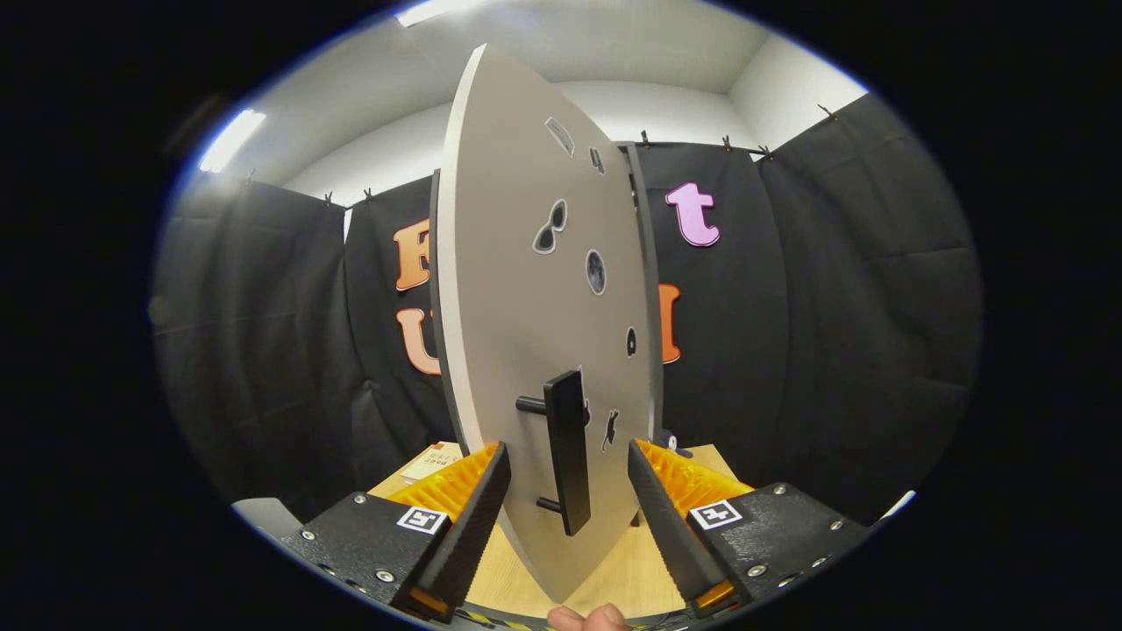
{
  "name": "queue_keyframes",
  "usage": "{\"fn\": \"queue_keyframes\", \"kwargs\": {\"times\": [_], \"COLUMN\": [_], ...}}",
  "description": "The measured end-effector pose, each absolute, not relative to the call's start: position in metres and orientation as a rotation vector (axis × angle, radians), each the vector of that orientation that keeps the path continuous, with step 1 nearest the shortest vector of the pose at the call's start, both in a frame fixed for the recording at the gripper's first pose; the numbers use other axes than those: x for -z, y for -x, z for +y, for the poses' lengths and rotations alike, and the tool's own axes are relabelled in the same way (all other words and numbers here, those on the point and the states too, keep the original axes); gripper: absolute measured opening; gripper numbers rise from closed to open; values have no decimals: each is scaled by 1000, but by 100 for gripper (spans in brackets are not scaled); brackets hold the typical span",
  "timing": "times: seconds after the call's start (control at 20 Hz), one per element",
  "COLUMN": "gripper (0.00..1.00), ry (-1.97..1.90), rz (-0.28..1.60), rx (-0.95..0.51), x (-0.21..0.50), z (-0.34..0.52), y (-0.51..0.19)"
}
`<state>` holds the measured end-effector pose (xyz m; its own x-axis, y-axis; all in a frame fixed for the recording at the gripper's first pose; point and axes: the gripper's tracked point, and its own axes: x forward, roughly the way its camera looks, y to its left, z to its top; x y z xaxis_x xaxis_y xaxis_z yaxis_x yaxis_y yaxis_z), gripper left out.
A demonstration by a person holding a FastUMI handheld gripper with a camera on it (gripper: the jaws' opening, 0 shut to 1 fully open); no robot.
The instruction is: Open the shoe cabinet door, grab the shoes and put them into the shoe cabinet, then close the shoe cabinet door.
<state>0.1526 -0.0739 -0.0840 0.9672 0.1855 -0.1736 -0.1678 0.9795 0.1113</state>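
The tool (565, 499) is spread wide, a finger on either side of the door (517, 289) and its black handle (568, 451) without touching, apparently lined up to grip; the door stands ajar over the desk (631, 570).

We look out from a single fisheye camera riding on the hand-held gripper (566, 517), facing forward along its two fingers, which rise spread apart from the bottom of the view. The lens sits low, just above a light wooden tabletop (614, 574), and tilts slightly upward, so the ceiling lights and white upper walls curve overhead. We are very close to the shoe cabinet door (526, 289) (it stands edge-on between the fingers, bowed by the lens), with its dark handle (568, 451) just ahead. Black cloth booth walls (833, 307) wrap behind on both sides.
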Motion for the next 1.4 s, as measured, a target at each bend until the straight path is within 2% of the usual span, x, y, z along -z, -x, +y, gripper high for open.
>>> {"fn": "queue_keyframes", "kwargs": {"times": [0.65, 0.85, 1.4], "gripper": [86, 86, 85], "ry": [-35, -42, -76], "rz": [205, 207, 217], "rx": [-195, -244, -272], "x": [94, 101, 113], "z": [39, 74, 100], "y": [-208, -236, -293]}}
